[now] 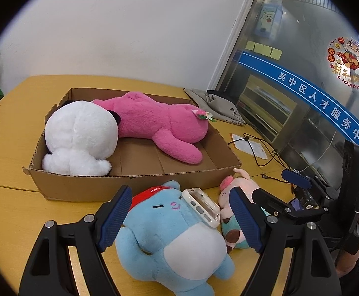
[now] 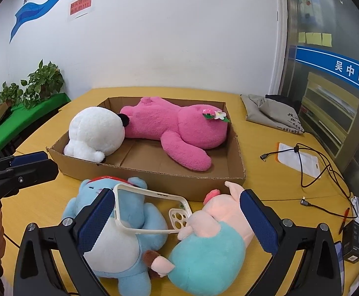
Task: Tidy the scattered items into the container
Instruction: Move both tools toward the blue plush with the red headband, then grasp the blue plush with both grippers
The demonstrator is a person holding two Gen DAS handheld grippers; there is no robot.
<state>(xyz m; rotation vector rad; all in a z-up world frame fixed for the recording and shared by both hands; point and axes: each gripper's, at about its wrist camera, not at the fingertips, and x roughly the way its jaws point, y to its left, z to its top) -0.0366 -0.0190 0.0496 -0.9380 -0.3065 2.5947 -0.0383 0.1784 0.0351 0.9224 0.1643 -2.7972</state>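
A shallow cardboard box (image 1: 93, 187) (image 2: 154, 175) holds a white plush (image 1: 80, 135) (image 2: 98, 130) and a pink plush (image 1: 159, 123) (image 2: 179, 130). In front of it on the yellow table lie a blue plush with a red cap (image 1: 169, 236) (image 2: 120, 241) and a pink pig plush in teal (image 1: 238, 187) (image 2: 211, 241). A clear phone case (image 1: 201, 207) (image 2: 152, 209) rests between them. My left gripper (image 1: 181, 219) is open and straddles the blue plush. My right gripper (image 2: 178, 222) is open over the case, with a plush by each finger.
A grey cloth bag (image 2: 270, 113), a white packet (image 2: 297, 157) and black cables (image 2: 327, 172) lie at the right. A black box (image 2: 354, 241) sits near the right edge. Potted plants (image 2: 43, 81) stand on a green cloth at left. A glass door (image 1: 302, 98) is close on the right.
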